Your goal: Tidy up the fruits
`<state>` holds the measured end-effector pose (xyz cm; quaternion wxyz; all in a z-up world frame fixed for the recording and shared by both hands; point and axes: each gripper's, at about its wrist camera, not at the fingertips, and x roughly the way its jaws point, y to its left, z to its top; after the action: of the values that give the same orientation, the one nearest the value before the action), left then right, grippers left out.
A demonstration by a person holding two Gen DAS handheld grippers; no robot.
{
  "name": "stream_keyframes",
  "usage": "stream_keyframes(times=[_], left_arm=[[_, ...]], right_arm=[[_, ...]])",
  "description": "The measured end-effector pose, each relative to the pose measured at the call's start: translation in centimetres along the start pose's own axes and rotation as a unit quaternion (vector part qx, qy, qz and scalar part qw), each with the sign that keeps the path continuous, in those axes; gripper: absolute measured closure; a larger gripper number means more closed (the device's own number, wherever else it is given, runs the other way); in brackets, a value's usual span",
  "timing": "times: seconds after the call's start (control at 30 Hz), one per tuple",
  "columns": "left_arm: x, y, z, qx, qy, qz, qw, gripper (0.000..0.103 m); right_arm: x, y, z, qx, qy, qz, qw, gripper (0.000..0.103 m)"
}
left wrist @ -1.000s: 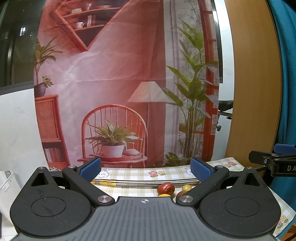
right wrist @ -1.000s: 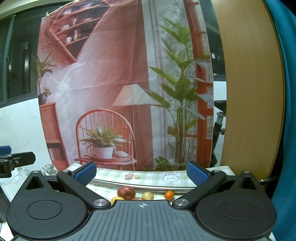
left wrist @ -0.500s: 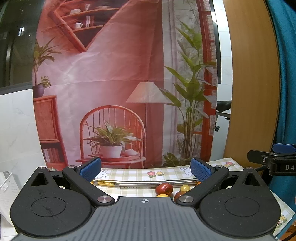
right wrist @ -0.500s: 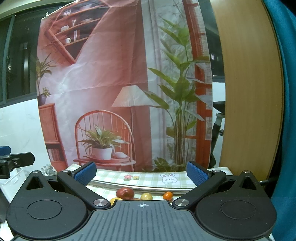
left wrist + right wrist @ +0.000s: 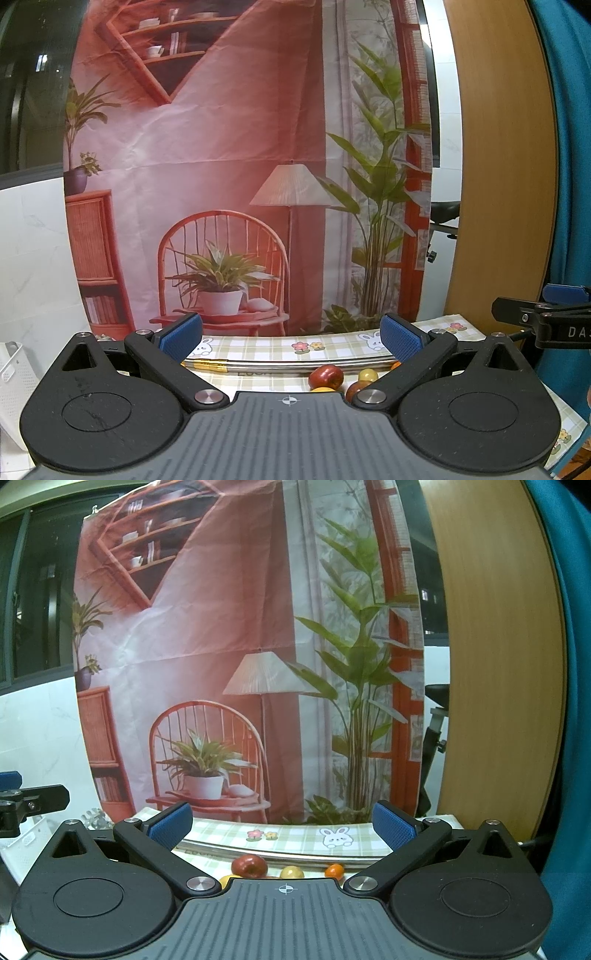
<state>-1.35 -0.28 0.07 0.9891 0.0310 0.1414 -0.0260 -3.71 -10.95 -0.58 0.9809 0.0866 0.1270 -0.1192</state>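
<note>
behind the table hangs a printed backdrop [image 5: 236, 155] of a pink room with a rattan chair, a potted plant and a floor lamp, with a wooden panel [image 5: 498, 166] and a teal curtain [image 5: 569, 701] to its right. on the table lies a green checked tablecloth [image 5: 295, 836] with bunny and flower prints, and a long metal rod [image 5: 295, 365] runs across it.

the left gripper [image 5: 290, 334] is held level above the near edge with its blue-padded jaws spread wide and nothing between them. the right gripper [image 5: 282, 821] is likewise wide apart and empty; from the left wrist view its black finger shows at the right edge.

the fruits sit in a small cluster on the cloth just this side of the rod, mostly hidden by the gripper bodies. from the right wrist view there is a red apple [image 5: 249, 866], a small yellowish fruit [image 5: 291, 872] beside it, a small orange fruit [image 5: 334, 869] further right, and a sliver of something yellow [image 5: 227, 878], possibly a lemon, at the left. a white perforated basket [image 5: 13, 369] stands at the far left of the table.
</note>
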Motion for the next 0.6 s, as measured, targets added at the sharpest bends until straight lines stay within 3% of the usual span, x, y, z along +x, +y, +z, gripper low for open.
stream_keyframes(times=[0.6], left_arm=[[-0.17,0.35,-0.09,-0.014,-0.001,-0.009,0.9999,0.000]], right_arm=[[-0.03,0.09,-0.15,0.000,0.000,-0.001,1.000,0.000]])
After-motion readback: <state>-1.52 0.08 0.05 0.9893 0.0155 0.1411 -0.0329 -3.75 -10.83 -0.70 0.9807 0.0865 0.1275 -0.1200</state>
